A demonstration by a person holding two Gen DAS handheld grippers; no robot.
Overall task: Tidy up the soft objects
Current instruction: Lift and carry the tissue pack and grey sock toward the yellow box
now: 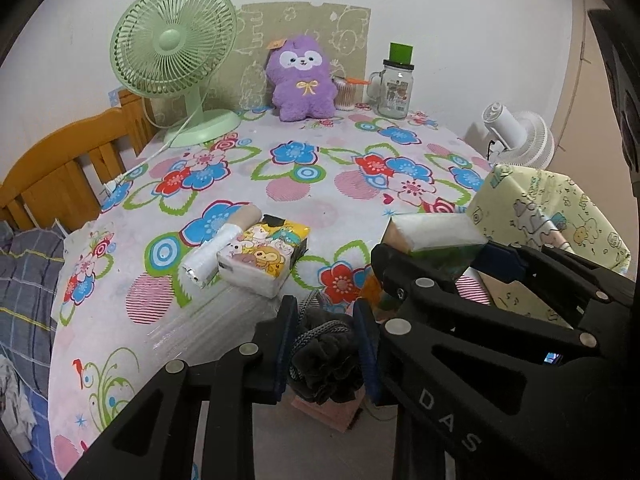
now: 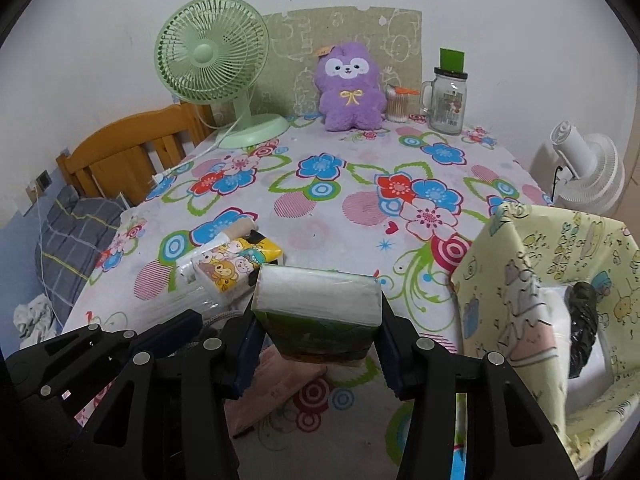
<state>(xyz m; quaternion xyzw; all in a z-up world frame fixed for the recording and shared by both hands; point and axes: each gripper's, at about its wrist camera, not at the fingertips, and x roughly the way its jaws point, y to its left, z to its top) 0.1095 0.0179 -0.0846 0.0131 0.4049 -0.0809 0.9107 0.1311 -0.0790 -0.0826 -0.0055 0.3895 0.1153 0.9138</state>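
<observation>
My left gripper [image 1: 325, 314] is shut on a dark grey mesh bath pouf [image 1: 326, 364] with a cord, held above the table's near edge. Just to its right, my right gripper [image 2: 318, 332] is shut on a green tissue pack [image 2: 316, 296], which also shows in the left wrist view [image 1: 432, 232]. On the floral tablecloth [image 1: 320, 184] lie a cartoon-print tissue pack [image 1: 264, 254] and a white roll [image 1: 216, 248] side by side. A purple plush toy [image 1: 302, 78] sits upright at the back. A pink folded cloth [image 2: 276, 384] lies below the grippers.
A yellow-green patterned bin [image 2: 560, 280] stands at the right and holds white and dark items. At the back are a green fan [image 1: 176, 52], a cotton-swab pot [image 1: 346, 94] and a glass jar [image 1: 394, 88]. A white fan [image 2: 588, 176] stands right; a wooden headboard [image 1: 60, 164] is left.
</observation>
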